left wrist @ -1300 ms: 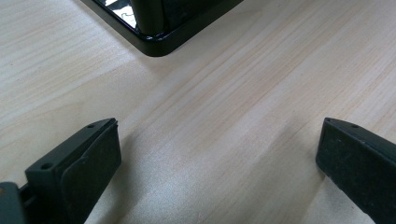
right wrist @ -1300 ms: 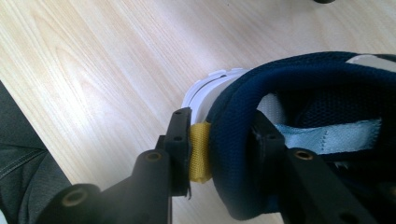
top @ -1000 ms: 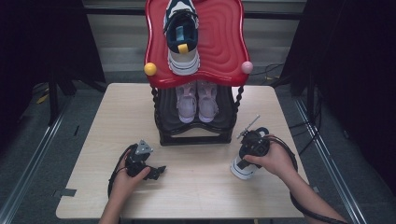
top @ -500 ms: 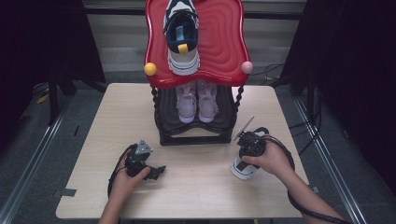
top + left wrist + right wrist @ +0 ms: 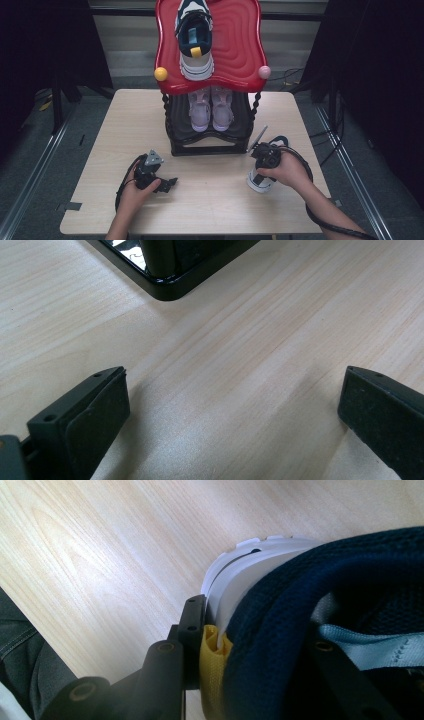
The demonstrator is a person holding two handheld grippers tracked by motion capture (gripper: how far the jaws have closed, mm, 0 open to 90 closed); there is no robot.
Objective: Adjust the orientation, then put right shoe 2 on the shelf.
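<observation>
A navy sneaker with a white sole (image 5: pixel 259 183) stands on the table right of the rack, under my right hand. My right gripper (image 5: pixel 262 171) points down onto its heel. In the right gripper view one jaw sits outside the heel against the yellow pull tab (image 5: pixel 212 670) and the other inside the navy collar (image 5: pixel 320 590). The right gripper (image 5: pixel 260 645) has just been closing its jaws, and they now pinch the heel. A matching navy sneaker (image 5: pixel 194 37) lies on the red top shelf (image 5: pixel 240 45). My left gripper (image 5: pixel 167 184) rests open on the table, nothing between its fingers (image 5: pixel 100 415).
A black rack (image 5: pixel 210 145) stands mid-table, with a pair of lilac shoes (image 5: pixel 211 107) on its lower shelf. Its base corner (image 5: pixel 170 285) lies just ahead of the left gripper. Yellow (image 5: pixel 160 74) and pink (image 5: pixel 264 72) knobs cap the posts. Dark curtains flank the table.
My right hand has shifted slightly over the sneaker's heel, and the sneaker stays where it was. The left hand and its gripper have not moved.
</observation>
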